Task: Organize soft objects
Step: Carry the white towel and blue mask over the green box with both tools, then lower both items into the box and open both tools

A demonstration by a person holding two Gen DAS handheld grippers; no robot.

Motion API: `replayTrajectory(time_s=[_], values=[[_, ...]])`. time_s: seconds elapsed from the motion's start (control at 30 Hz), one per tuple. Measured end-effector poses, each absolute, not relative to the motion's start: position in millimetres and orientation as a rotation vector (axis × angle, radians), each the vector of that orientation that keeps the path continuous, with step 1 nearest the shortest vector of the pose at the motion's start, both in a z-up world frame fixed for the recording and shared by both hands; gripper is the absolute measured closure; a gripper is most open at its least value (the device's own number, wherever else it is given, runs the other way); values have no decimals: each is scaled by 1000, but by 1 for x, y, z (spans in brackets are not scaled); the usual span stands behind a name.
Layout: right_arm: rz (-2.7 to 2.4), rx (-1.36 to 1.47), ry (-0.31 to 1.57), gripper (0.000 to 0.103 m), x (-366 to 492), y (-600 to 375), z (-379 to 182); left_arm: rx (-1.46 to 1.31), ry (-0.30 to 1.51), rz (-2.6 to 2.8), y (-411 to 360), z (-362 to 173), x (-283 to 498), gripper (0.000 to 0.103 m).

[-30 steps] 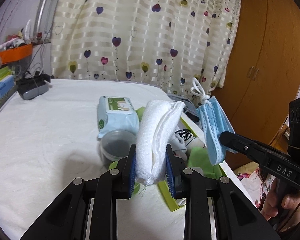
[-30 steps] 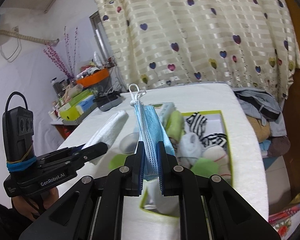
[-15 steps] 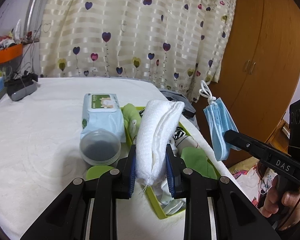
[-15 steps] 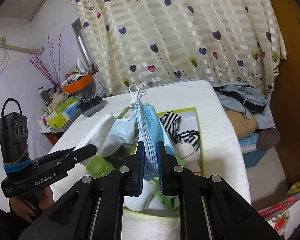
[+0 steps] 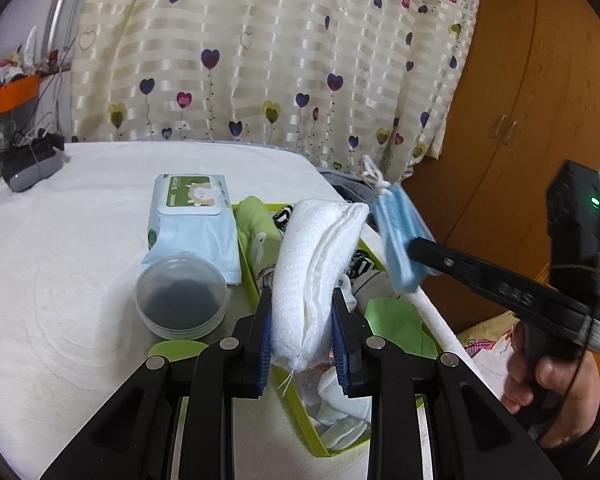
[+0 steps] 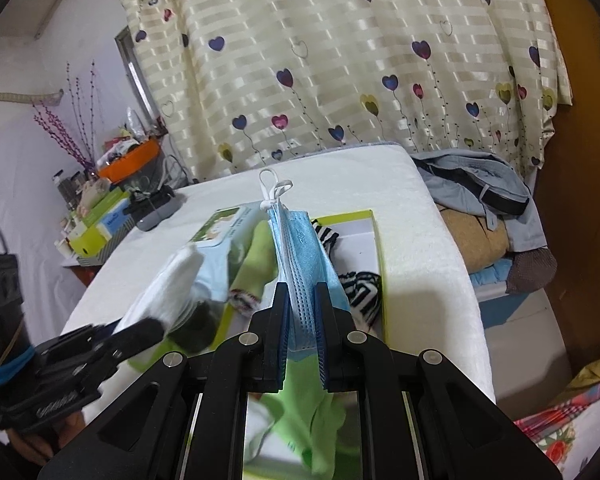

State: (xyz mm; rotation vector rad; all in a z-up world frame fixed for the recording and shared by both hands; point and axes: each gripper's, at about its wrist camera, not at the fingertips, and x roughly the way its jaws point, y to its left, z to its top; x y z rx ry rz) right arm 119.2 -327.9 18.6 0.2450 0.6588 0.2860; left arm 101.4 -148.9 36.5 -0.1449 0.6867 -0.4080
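Observation:
My left gripper (image 5: 300, 316) is shut on a folded white towel (image 5: 316, 256), held upright above the green-rimmed box (image 5: 296, 412) of socks and small cloths. My right gripper (image 6: 302, 304) is shut on a folded blue face mask (image 6: 304, 256) with white ear loops, also over the box (image 6: 378, 240). In the left wrist view the mask (image 5: 396, 240) hangs in the right gripper (image 5: 414, 250) at the box's right side. The right wrist view shows the towel (image 6: 168, 284), blurred, in the left gripper (image 6: 148, 326) at lower left.
A pack of wet wipes (image 5: 192, 224) and a round lidded plastic tub (image 5: 180, 302) lie left of the box on the white bed cover (image 5: 60, 260). A black device (image 5: 28, 162) sits far left. Clothes (image 6: 484, 200) are piled off the bed's right edge, near a wooden wardrobe (image 5: 540, 100).
Both grippers have moved forward and lower toward the box, so the box and wipes look nearer. The right gripper with the mask has swung in over the box. Both grips are unchanged.

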Motion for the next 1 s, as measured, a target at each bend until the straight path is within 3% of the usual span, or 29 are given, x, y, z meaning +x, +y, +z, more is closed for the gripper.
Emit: replayTrajectory(time_s=[0.33, 0.43, 0.5, 0.53, 0.57, 0.87, 1.0], values=[[270, 223, 765, 89, 175, -320, -6, -152, 717, -399, -152, 28, 119, 79], [260, 210, 801, 80, 181, -319, -14, -146, 729, -404, -155, 26, 124, 79], [262, 209, 781, 67, 176, -321, -12, -141, 735, -405, -158, 24, 126, 79], [268, 217, 766, 56, 172, -323, -10, -138, 739, -407, -159, 24, 127, 79], [269, 226, 752, 54, 168, -326, -7, -134, 742, -409, -161, 23, 129, 79], [277, 251, 715, 54, 146, -335, 4, -95, 768, -440, -183, 12, 141, 78], [280, 249, 717, 54, 142, -335, 3, -81, 792, -450, -188, 6, 146, 72]])
